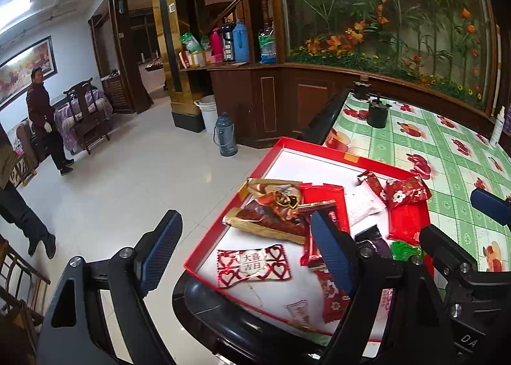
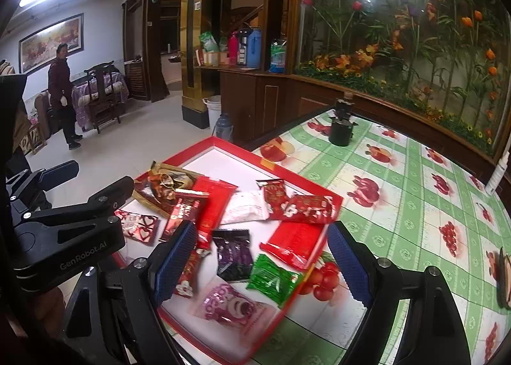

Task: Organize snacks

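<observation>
Fruit-print tablecloth [image 2: 415, 179] — tiled floor [image 1: 143, 179].

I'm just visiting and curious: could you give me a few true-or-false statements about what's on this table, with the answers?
1. The snacks lie in a red tray. True.
2. The right claw is clamped on a snack. False: it is open, holding nothing.
3. A green packet lies beside a dark purple packet. True.
4. The tablecloth is plain blue. False: green checks with red fruit.
5. The left claw is open. True.
</observation>
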